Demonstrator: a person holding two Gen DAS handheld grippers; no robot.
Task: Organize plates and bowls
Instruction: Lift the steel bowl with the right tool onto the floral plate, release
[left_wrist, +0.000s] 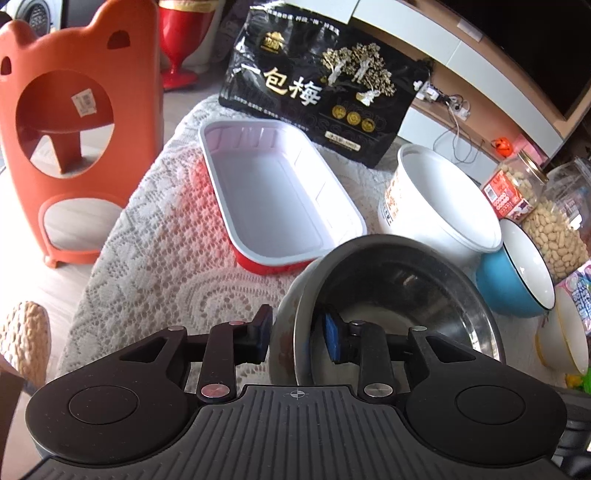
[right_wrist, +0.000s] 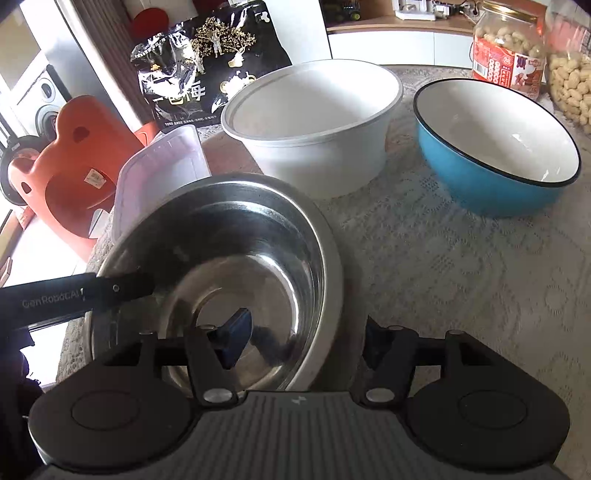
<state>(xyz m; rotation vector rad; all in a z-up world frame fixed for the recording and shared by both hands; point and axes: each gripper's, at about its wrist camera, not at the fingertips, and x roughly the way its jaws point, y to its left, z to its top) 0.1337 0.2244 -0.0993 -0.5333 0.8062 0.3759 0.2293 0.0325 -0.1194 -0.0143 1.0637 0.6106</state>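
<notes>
Straddling the steel bowl's (left_wrist: 391, 306) rim from opposite sides, both tongs stand spread w/ one finger inside, one outside. Left tongs (left_wrist: 295, 332): gap visible btwn pads and wall, so not pinching. Right tongs (right_wrist: 303, 339): wider apart, pads clear of the rim too. Bowl sits on the lace-covered table (right_wrist: 461, 277), tipped slightly in the left view. Rel. to the steel bowl: red tray (left_wrist: 280, 192) just behind-left, white bowl (right_wrist: 314, 125) just behind, blue bowl (right_wrist: 495, 151) behind-right. Round bowl, no long axis; both hands equally near.
</notes>
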